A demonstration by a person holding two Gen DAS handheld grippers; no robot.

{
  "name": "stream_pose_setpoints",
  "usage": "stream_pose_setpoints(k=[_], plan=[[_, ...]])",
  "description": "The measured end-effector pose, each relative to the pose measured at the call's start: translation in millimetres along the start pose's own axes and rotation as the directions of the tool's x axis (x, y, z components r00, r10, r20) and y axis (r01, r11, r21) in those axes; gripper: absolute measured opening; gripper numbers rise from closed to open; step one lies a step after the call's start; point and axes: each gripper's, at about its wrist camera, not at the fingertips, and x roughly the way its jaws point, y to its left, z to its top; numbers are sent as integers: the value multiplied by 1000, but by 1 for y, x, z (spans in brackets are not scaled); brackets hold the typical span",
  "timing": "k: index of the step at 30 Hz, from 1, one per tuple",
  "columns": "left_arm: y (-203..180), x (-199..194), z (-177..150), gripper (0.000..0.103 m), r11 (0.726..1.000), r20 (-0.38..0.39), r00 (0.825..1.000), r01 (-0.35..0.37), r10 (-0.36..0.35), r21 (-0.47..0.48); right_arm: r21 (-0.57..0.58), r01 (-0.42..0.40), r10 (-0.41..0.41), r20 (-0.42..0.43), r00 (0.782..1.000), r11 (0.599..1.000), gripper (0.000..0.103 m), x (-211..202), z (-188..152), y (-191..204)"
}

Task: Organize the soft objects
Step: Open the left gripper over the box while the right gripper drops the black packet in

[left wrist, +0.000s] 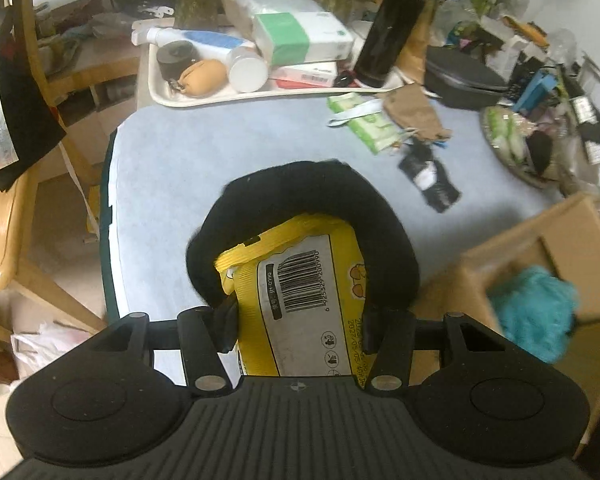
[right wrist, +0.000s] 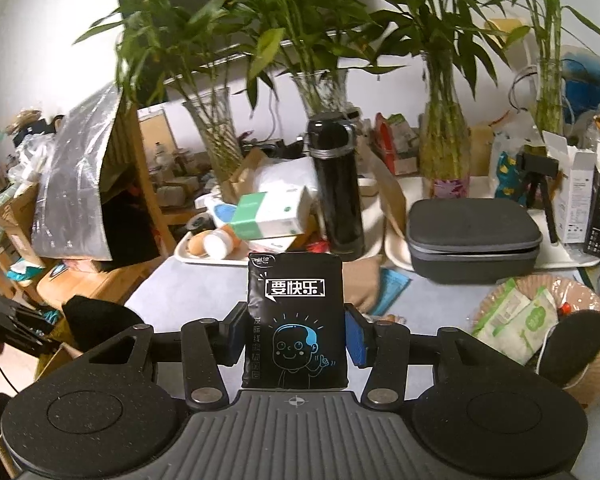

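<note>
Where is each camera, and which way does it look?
Left wrist: sits on the left hand-held gripper, tilted down at the table; it holds a yellow packet inside a black pillow.
Right wrist: sits on the right hand-held gripper, facing the plants; it holds a black packet.
Both see the black flask and white tray.

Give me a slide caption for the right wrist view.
Right tool grips a black tissue pack before vased bamboo.
</note>
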Motion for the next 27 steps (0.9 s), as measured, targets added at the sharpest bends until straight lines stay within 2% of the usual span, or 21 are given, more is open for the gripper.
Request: stream_pose_setpoints(k=[5,8,11,14,17,21,23,27], plan=[[-18,-31,-3,51,1000,38,999,2,-2,24,-1,-25,25,10,1000,1000,52,-8,-5,9],[-28,-34,1,51,997,39,998,-52,50,52,10,-29,29,13,999,1000,52,-10,-7,13],[-26,-14,6,51,997,19,997,-72,72,28,18,-29,29,14,999,999,52,-10,-9,16],[-19,18,5,51,997,-31,997,-66,65,-34,18,-33,33,11,999,999,52,-10,-12,21],[-13,46,-2,51,993,-91,992,-92,85,-77,14,-41,41,9,999,999,52,-10,-13,24],[-1,56,-14,51,983,-137,987,-104,84,-150,11,-41,41,7,999,999,52,-9,-13,24],[3,48,-19,51,981,-130,987,-118,99,-153,16,-39,39,9,999,999,52,-10,-12,22],[2,18,-25,51,980,-62,991,-131,123,-152,2,-52,52,15,999,999,52,-13,-12,24]])
